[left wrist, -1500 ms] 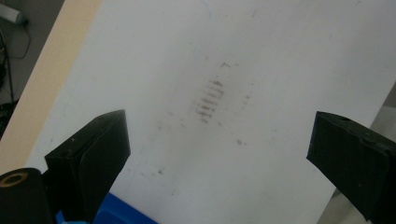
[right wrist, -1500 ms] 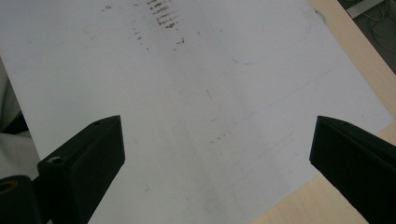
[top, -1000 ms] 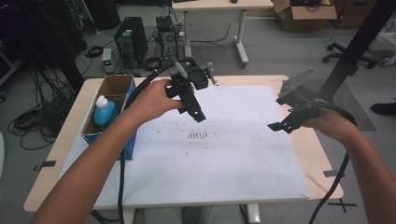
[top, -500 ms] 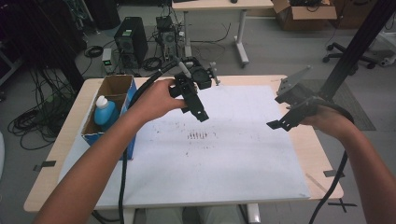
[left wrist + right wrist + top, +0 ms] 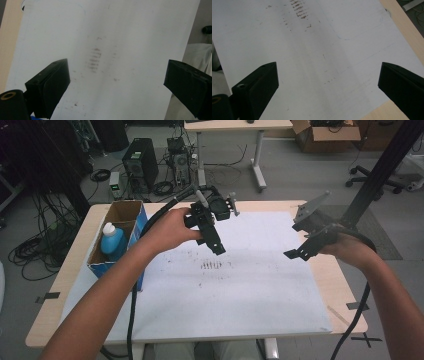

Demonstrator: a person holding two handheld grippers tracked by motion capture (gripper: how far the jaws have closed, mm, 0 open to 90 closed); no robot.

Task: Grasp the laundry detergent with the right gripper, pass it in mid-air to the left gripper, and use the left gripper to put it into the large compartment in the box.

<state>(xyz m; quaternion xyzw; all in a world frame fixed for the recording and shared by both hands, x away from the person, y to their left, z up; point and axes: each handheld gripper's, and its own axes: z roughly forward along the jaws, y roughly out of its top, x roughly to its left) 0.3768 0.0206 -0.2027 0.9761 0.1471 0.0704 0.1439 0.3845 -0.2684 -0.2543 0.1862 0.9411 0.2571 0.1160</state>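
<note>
A white sheet [image 5: 240, 295] covers most of the wooden table, with a patch of dark smudges [image 5: 212, 266] near its middle. My left gripper [image 5: 214, 242] hangs above the sheet just behind the smudges, held in a hand, its jaws wide apart and empty. The left gripper view looks down on the smudges [image 5: 94, 58] between the open left gripper [image 5: 117, 82]. My right gripper [image 5: 300, 251] hovers over the sheet's right edge, also open and empty. Beyond the right gripper [image 5: 328, 87], its own view shows the smudges [image 5: 298, 10] at the top and bare sheet [image 5: 317, 62] below.
A cardboard box [image 5: 120, 212] stands at the table's left edge with a blue bottle [image 5: 113, 241] inside. Bare wood [image 5: 345, 290] borders the sheet on the right. A black slanted post [image 5: 380, 175] rises at the right, and computer towers [image 5: 137, 162] and cables lie on the floor behind.
The left gripper has drifted slightly right and toward the person. The right gripper has shifted a little left and down. Both stay open.
</note>
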